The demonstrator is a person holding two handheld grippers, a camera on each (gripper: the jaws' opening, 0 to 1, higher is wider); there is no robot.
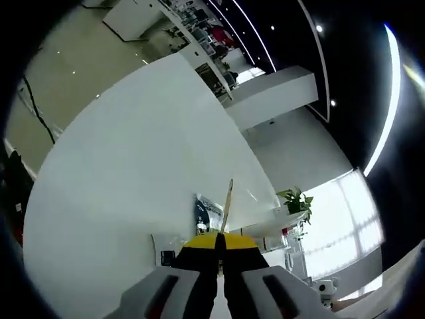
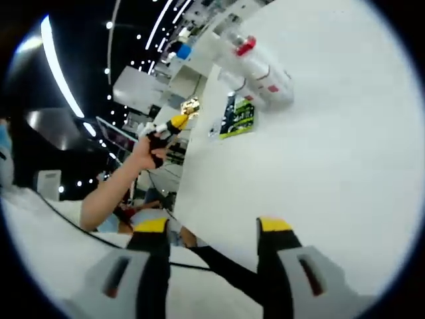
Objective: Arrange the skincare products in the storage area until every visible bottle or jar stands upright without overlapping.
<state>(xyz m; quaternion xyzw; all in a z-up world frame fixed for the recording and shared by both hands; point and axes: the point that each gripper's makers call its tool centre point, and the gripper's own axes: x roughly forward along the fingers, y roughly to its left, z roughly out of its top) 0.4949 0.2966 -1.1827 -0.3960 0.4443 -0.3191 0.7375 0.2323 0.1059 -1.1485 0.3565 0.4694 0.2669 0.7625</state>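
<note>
Left gripper view. My left gripper points across the white table, its yellow-tipped jaws pressed together with no gap between them. A thin tan stick-like edge rises just beyond the tips; whether the jaws pinch it I cannot tell. A small dark printed packet lies on the table just past the tips, near the table's far edge. I judge this hand is lifted off the surface, waiting its turn.

Right gripper view. My right gripper holds its jaws well apart, nothing between them, ready to take a product. Across the table lie the task's things: a clear bottle with a red cap, on its side and so not yet upright, and just beside it a green-and-black packet at the table's edge. The other gripper shows beyond that edge, held in a hand clear of the work. I judge the bottle wants righting first.
</note>
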